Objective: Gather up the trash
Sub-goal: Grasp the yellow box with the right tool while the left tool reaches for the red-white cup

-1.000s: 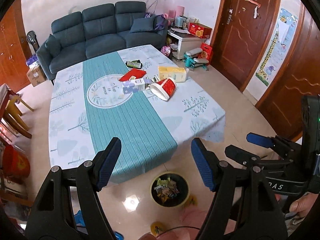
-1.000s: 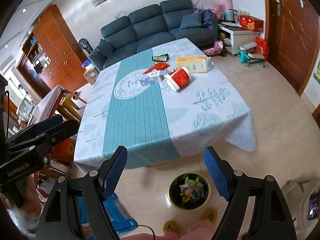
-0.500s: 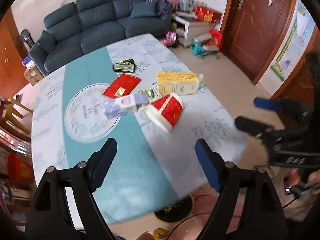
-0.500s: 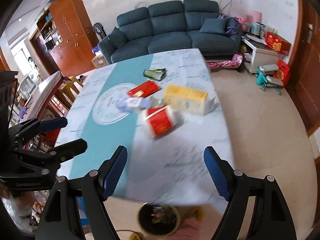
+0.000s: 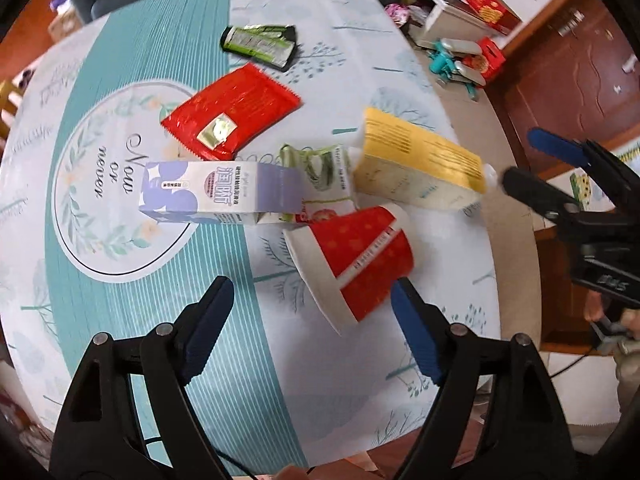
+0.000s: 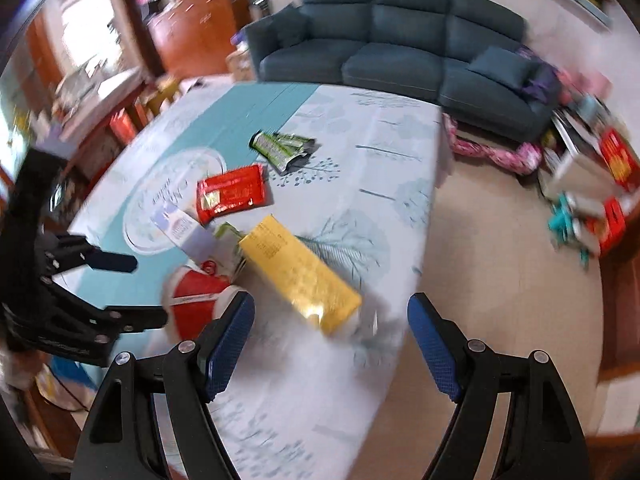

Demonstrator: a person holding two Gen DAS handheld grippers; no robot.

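On my left wrist view, the left gripper (image 5: 310, 320) hangs released over the table (image 5: 360, 400), its jaws having just spread wider with nothing between them. The red paper cup (image 5: 356, 260) lies on its side just ahead of my right-hand finger, not touching it. Beyond it sit the purple carton (image 5: 220, 194), the yellow box (image 5: 420, 164), the red packet (image 5: 232, 116) and, farthest, the green wrapper (image 5: 260, 42). The right gripper (image 5: 532, 164) shows off to the right.

On my right wrist view, which is blurred, the right gripper (image 6: 332, 340) is released and empty. The yellow box (image 6: 300, 268) lies just ahead between the fingers; the red paper cup (image 6: 196, 292) sits beside my left-hand finger.
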